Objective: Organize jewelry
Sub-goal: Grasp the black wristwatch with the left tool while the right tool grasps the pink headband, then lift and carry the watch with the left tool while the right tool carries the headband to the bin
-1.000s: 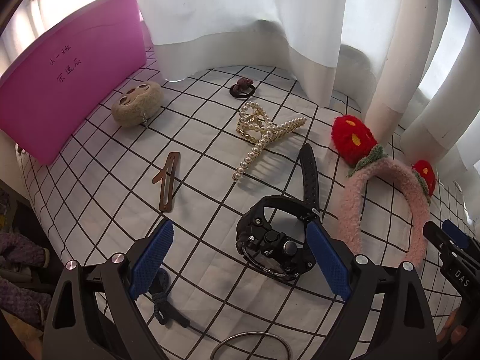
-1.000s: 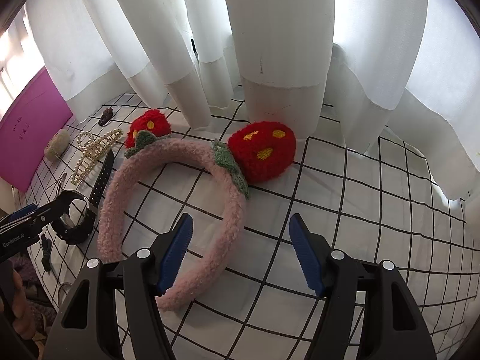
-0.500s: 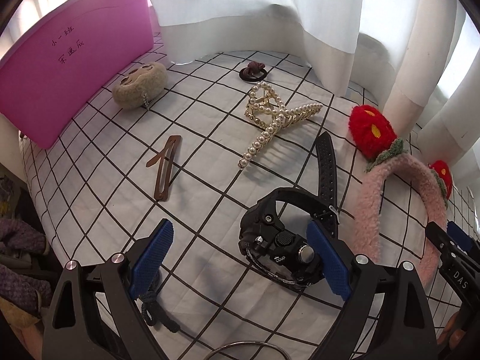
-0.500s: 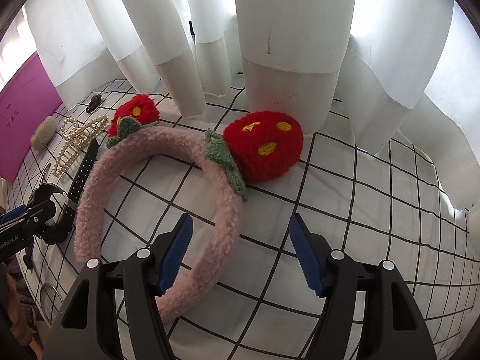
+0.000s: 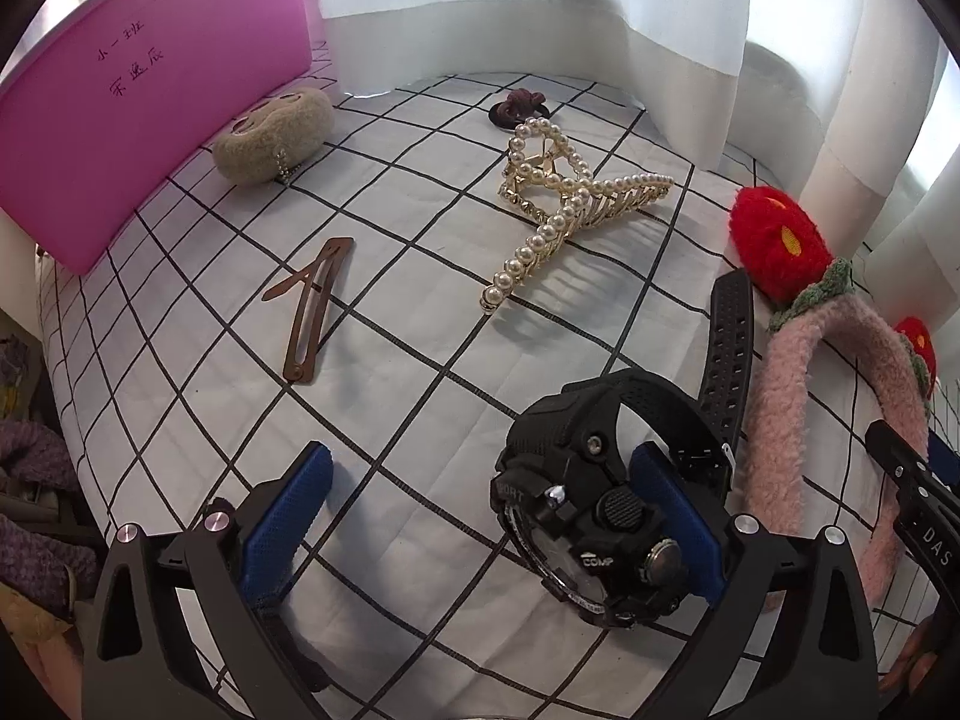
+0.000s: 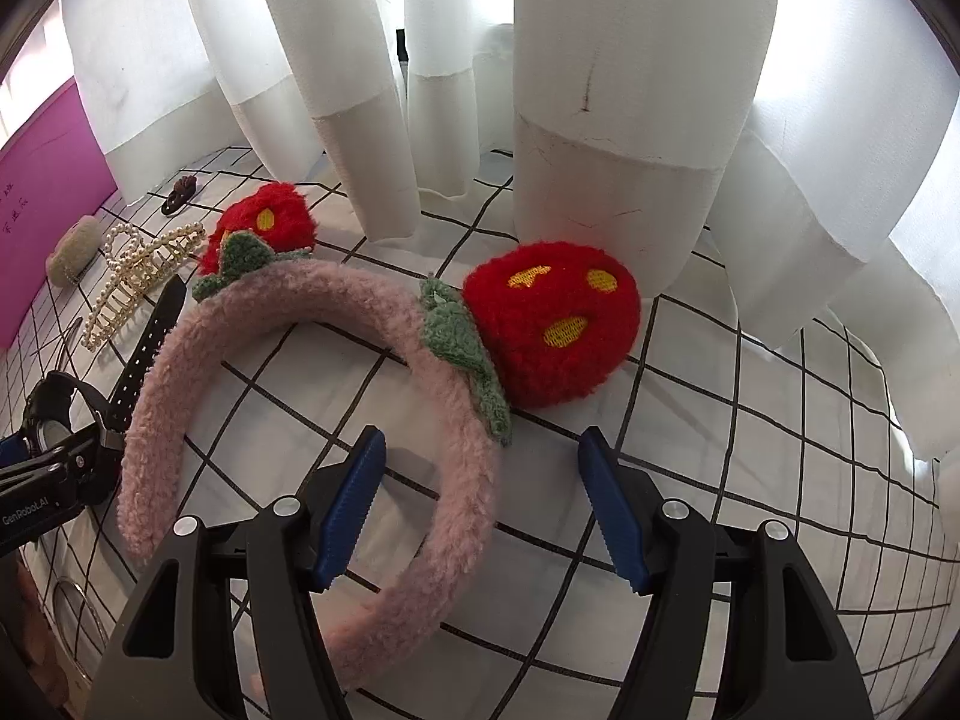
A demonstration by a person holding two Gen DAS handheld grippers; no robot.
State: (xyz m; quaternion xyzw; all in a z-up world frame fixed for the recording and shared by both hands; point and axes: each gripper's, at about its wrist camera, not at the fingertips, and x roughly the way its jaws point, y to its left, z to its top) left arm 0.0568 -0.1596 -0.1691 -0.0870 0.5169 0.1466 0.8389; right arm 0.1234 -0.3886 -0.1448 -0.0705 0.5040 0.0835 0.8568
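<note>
Watch point(image 5: 606, 516), chunky ridged black rubber

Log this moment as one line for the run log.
left gripper: open, at watch | right gripper: open, over headband | nothing held

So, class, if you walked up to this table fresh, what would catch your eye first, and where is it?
Probably the fluffy pink headband with its red strawberries, lying on the checked cloth just ahead of the open right gripper. Next, the chunky black watch, close to the open left gripper and by its right finger. Behind it lies a pearl hair claw, and a pink board stands far left.
</note>
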